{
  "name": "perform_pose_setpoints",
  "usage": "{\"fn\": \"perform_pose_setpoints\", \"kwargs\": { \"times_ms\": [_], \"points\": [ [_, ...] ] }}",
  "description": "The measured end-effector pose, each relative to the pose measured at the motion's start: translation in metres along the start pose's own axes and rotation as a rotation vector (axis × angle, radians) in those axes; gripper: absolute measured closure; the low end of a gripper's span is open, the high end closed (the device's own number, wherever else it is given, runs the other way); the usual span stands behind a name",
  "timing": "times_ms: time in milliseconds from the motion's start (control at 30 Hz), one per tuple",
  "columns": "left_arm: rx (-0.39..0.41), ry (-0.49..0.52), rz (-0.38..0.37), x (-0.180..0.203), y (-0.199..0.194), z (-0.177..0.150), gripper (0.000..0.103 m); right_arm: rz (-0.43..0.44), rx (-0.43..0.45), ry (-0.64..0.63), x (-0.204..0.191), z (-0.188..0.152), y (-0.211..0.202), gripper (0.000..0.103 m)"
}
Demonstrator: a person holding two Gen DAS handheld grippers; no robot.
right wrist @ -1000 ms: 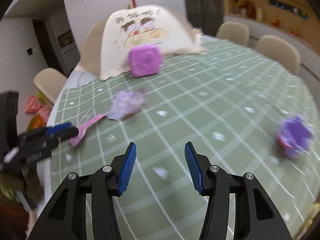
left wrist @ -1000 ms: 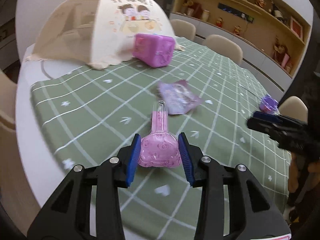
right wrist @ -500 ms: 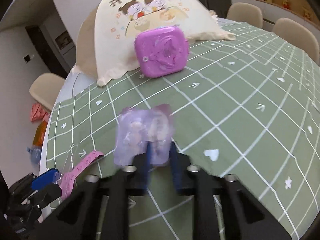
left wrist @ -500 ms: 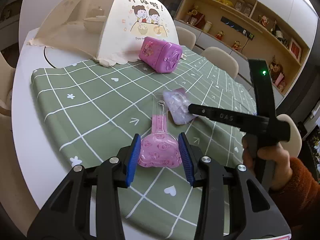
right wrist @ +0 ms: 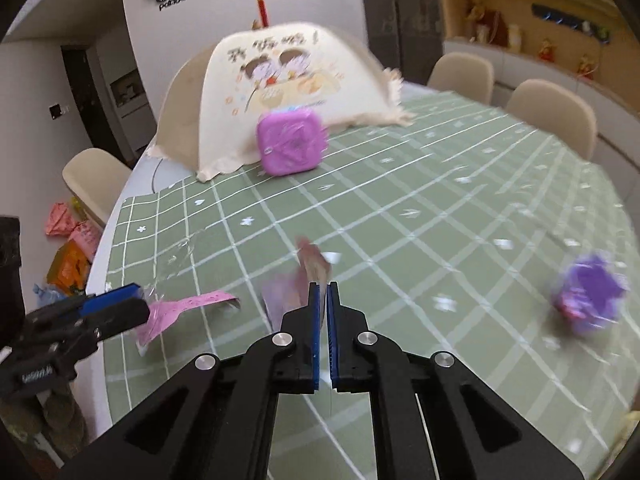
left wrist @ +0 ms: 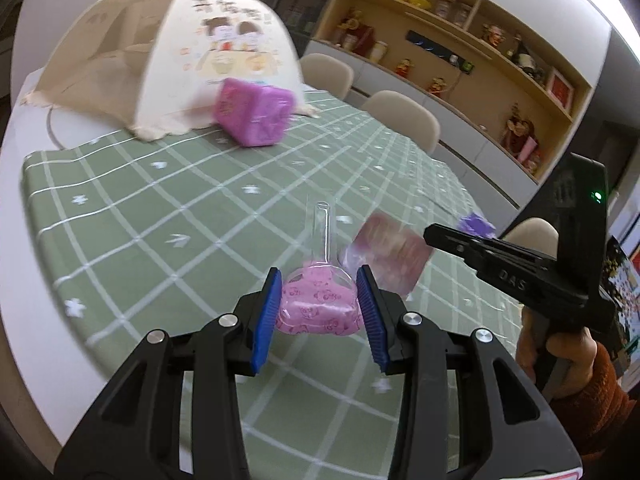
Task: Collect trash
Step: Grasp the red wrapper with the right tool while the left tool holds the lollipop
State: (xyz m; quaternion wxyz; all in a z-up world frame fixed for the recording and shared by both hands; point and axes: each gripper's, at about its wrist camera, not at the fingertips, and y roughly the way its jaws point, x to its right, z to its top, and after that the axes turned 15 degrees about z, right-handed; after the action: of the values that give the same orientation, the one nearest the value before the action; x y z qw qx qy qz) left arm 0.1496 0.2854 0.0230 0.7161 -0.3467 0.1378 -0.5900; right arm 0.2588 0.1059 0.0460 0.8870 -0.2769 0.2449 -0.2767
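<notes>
My left gripper (left wrist: 318, 308) is shut on a pink plastic pack (left wrist: 318, 306) with a clear neck that points away from me, held just above the green checked tablecloth (left wrist: 168, 216). My right gripper (right wrist: 324, 292) is shut on a thin purplish wrapper (right wrist: 310, 266), which hangs blurred above the cloth. From the left wrist view the right gripper (left wrist: 430, 234) comes in from the right with the wrapper (left wrist: 386, 256) at its tip. In the right wrist view the left gripper (right wrist: 136, 305) holds the pink pack (right wrist: 188, 306) at lower left. A crumpled purple scrap (right wrist: 588, 296) lies on the cloth at right.
A purple box (right wrist: 290, 146) stands in front of a cream mesh food cover (right wrist: 280, 80) at the far end of the table. Beige chairs (right wrist: 552, 116) line the far side. Several wrappers (right wrist: 68, 248) lie on the floor beyond the table's left edge.
My right gripper swung over to the purplish wrapper, shut on it and raised it off the cloth. My left gripper kept its hold on the pink pack and rose slightly.
</notes>
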Motion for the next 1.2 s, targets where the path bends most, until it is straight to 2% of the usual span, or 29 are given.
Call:
{"fn": "perform_pose_setpoints", "kwargs": {
  "times_ms": [233,367,467,533,567,633,733,867,1033,1133,1200],
  "points": [
    [0.022,0.065,-0.036,0.056,-0.005,-0.008,0.066,-0.047,0.063,0.044,0.028,-0.027,-0.061,0.097],
    [0.037,0.044,0.010,0.062,0.000,-0.014,0.066,0.053,0.051,0.109,0.044,-0.045,-0.069,0.096],
    [0.023,-0.016,0.057,0.049,0.009,-0.017,0.066,0.111,0.024,0.089,0.042,-0.053,-0.057,0.092],
    [0.018,-0.058,0.073,0.040,0.015,-0.017,0.066,0.152,-0.015,0.059,0.038,-0.054,-0.043,0.063],
    [0.028,-0.079,0.082,0.036,0.017,-0.015,0.066,0.164,-0.030,0.064,0.038,-0.053,-0.034,0.059],
    [0.041,-0.103,0.103,0.029,0.020,-0.010,0.066,0.168,-0.039,0.087,0.038,-0.050,-0.021,0.059],
    [0.038,-0.081,0.149,0.025,0.024,-0.007,0.066,0.155,-0.043,0.119,0.040,-0.043,-0.004,0.059],
    [0.008,-0.066,0.159,0.024,0.028,-0.009,0.065,0.145,-0.109,0.131,0.041,-0.034,0.022,0.059],
    [-0.003,-0.075,0.111,0.019,0.027,-0.011,0.063,0.108,-0.149,0.107,0.038,-0.024,0.041,0.058],
    [-0.011,-0.097,0.086,0.012,0.024,-0.011,0.060,0.143,-0.152,0.159,0.045,-0.018,0.046,0.052],
    [-0.009,-0.112,0.074,0.006,0.019,-0.011,0.058,0.160,-0.154,0.173,0.048,-0.015,0.048,0.052]
  ]
}}
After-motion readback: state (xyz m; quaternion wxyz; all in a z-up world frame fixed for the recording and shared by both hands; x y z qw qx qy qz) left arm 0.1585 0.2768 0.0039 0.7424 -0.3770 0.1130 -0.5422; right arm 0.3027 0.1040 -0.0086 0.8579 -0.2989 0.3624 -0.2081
